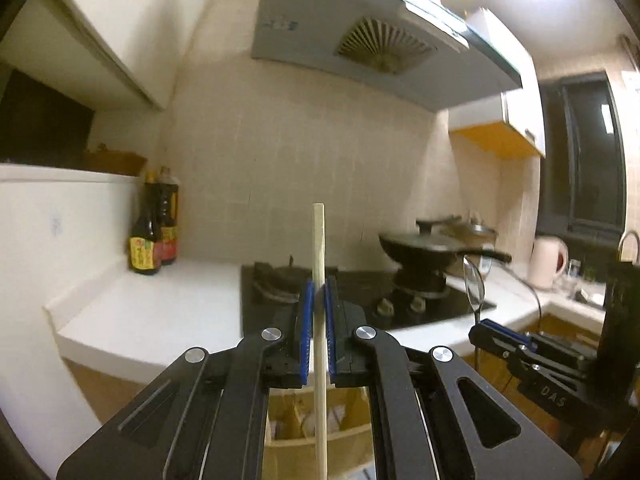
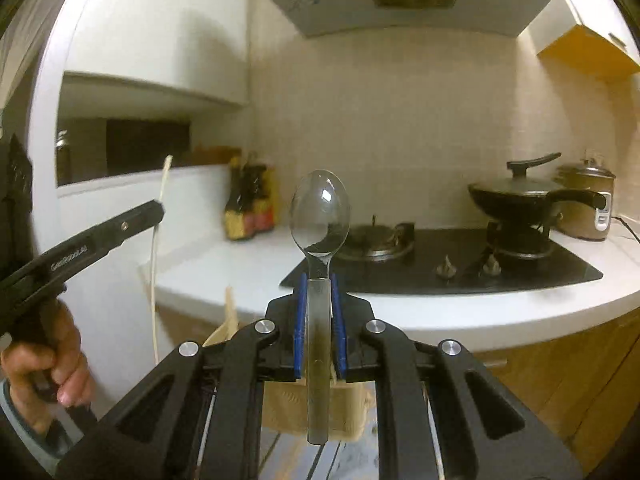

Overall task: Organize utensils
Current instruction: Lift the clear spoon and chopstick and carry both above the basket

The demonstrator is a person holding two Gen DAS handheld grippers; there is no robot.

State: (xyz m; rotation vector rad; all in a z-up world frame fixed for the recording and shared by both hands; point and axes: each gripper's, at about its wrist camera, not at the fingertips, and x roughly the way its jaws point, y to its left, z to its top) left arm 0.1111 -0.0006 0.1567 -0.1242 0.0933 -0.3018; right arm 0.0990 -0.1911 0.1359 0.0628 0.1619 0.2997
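My left gripper (image 1: 319,288) is shut on a pale wooden chopstick (image 1: 319,248) that stands upright between its blue pads, held in the air before the counter. My right gripper (image 2: 319,278) is shut on a clear plastic spoon (image 2: 320,210), bowl up. The right gripper (image 1: 486,326) with the spoon (image 1: 474,280) also shows at the right of the left wrist view. The left gripper (image 2: 158,210) with the chopstick (image 2: 160,200) shows at the left of the right wrist view. A wooden utensil box (image 2: 280,404) lies below both grippers, partly hidden.
A white counter (image 1: 160,300) carries two sauce bottles (image 1: 154,232) and a black gas hob (image 2: 460,268) with a lidded black wok (image 2: 520,196). A rice cooker (image 2: 588,204) stands far right. A range hood (image 1: 360,48) hangs above. A white kettle (image 1: 548,258) stands near the sink.
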